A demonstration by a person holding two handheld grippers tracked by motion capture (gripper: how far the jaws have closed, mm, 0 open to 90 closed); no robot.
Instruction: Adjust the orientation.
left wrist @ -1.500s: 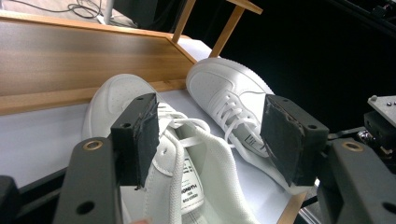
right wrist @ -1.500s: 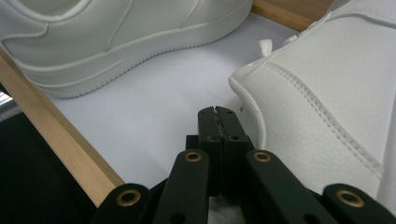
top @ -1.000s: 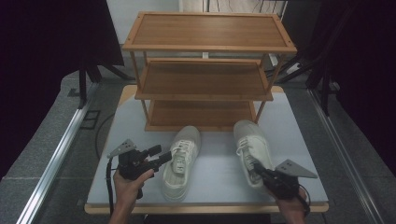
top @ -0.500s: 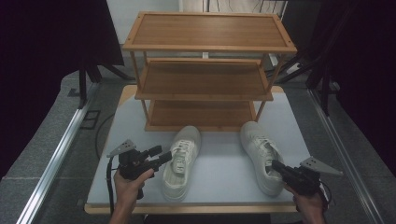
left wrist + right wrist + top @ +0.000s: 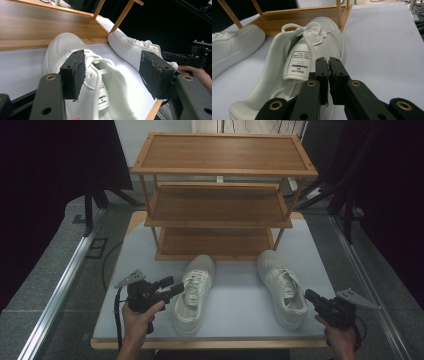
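Right claw [image 5: 312,297] behind rack-pointing shoe [image 5: 281,287]

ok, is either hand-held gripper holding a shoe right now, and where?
Nothing held. Left hand-held gripper is open around the left shoe's collar without pressing; right hand-held gripper is nearly shut, empty, behind the right shoe's heel.

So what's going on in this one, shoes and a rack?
A person with a gripper in each hand works at a table where two white sneakers lie in front of a wooden three-shelf rack. The left gripper is open, one jaw pad at the collar of the left sneaker. The right gripper, jaws nearly together with nothing visibly between them, points at the heel of the right sneaker. The shelves visible from above are bare.
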